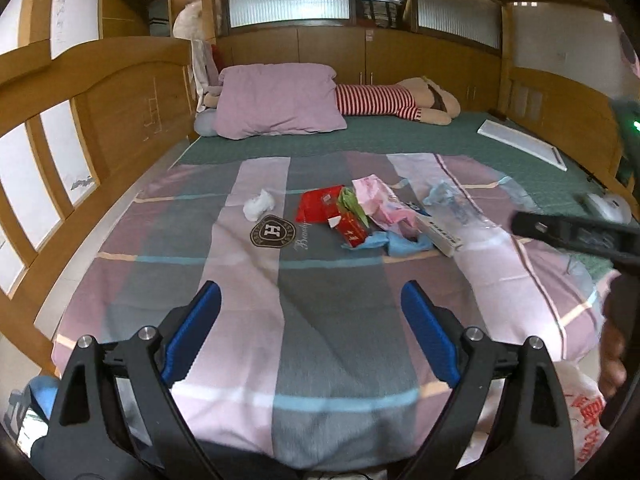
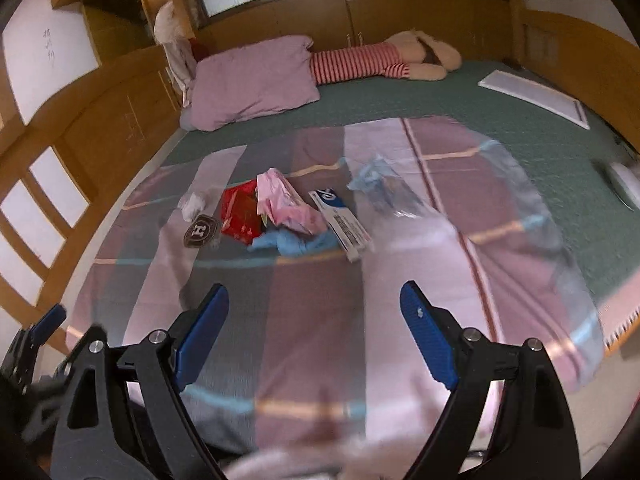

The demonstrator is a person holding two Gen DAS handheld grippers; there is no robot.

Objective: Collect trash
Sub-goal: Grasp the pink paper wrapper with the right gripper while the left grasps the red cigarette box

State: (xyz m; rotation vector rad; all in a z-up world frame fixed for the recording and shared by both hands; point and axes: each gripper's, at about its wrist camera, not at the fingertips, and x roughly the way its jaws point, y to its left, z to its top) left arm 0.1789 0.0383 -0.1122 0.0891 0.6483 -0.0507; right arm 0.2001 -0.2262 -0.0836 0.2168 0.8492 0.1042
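A pile of trash lies on the striped quilt [image 1: 320, 300]: a crumpled white tissue [image 1: 259, 203], red packaging [image 1: 326, 210], a pink wrapper [image 1: 380, 200], blue crumpled material [image 1: 394, 244], a white carton [image 1: 440, 234] and clear plastic [image 1: 452, 200]. The right wrist view shows the tissue [image 2: 193, 203], red packaging [image 2: 240, 212], pink wrapper [image 2: 286, 204], blue material [image 2: 296, 244], carton [image 2: 344, 224] and clear plastic [image 2: 384, 188]. My left gripper [image 1: 312, 300] is open and empty, short of the pile. My right gripper [image 2: 314, 300] is open and empty, also short of it.
A purple pillow [image 1: 276, 100] and a striped plush toy [image 1: 400, 100] lie at the head of the bed. A white flat board [image 1: 524, 142] lies on the green sheet at right. Wooden bed rails run along the left. A white plastic bag [image 1: 580, 412] shows at lower right.
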